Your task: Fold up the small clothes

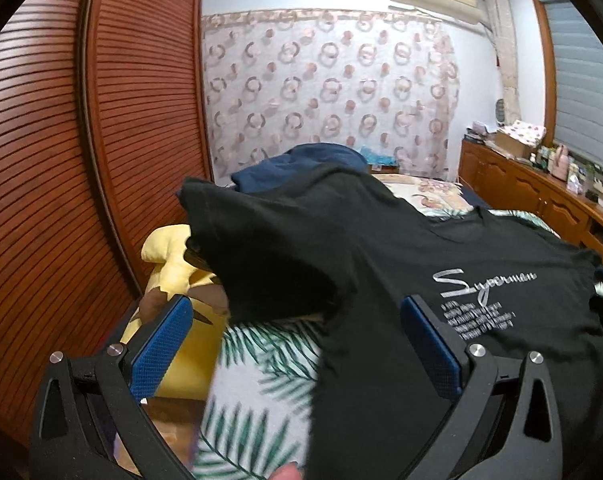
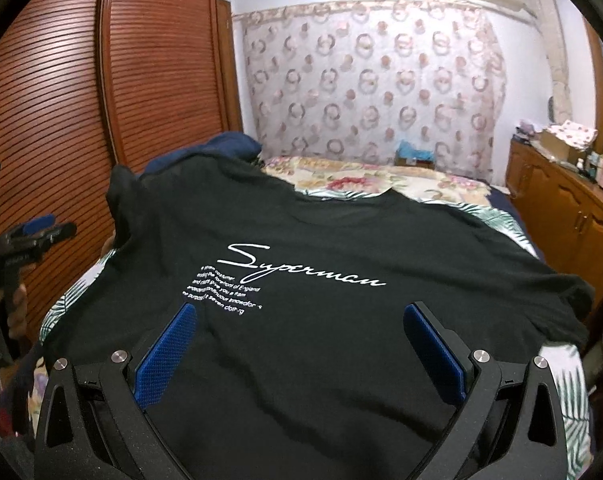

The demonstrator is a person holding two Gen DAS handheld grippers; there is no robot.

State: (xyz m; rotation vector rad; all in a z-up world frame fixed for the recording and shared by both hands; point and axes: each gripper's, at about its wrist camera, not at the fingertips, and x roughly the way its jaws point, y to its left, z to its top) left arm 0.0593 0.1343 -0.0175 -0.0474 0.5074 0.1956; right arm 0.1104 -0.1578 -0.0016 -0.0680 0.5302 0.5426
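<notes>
A black T-shirt (image 2: 301, 240) lies spread out on a bed (image 2: 497, 216), front side up. White words are printed on its chest, and the big curly word says "Superman" (image 2: 301, 266). The shirt's neck points toward the far end of the bed, and its bottom part is at the near edge. The bed has a white cover with green leaves (image 1: 261, 380) on it.

The left gripper (image 1: 295, 344) is over the left edge of the shirt. Its two blue fingers (image 1: 161, 352) are wide apart and hold nothing. The shirt's left sleeve (image 1: 261, 240) is puffed up in a bump just past the fingers. It may be folded over onto the shirt, but the picture is blurry there, so I cannot be sure. A bit of a hand shows at the very bottom of the left view.

The right gripper (image 2: 297, 348) is over the lower middle of the shirt. Its fingers are wide apart too, and nothing is between them.

A yellow soft thing (image 1: 173, 260) sits at the left edge of the bed, by the brown slatted wardrobe doors (image 1: 101, 160). A dark blue cloth (image 1: 293, 168) is bunched up behind the shirt near the far left corner. A flowery blanket (image 2: 361, 178) covers the far end of the bed. A curtain with pink rings (image 2: 373, 72) hangs behind it. A wooden cabinet (image 2: 561, 216) stands along the right side.
</notes>
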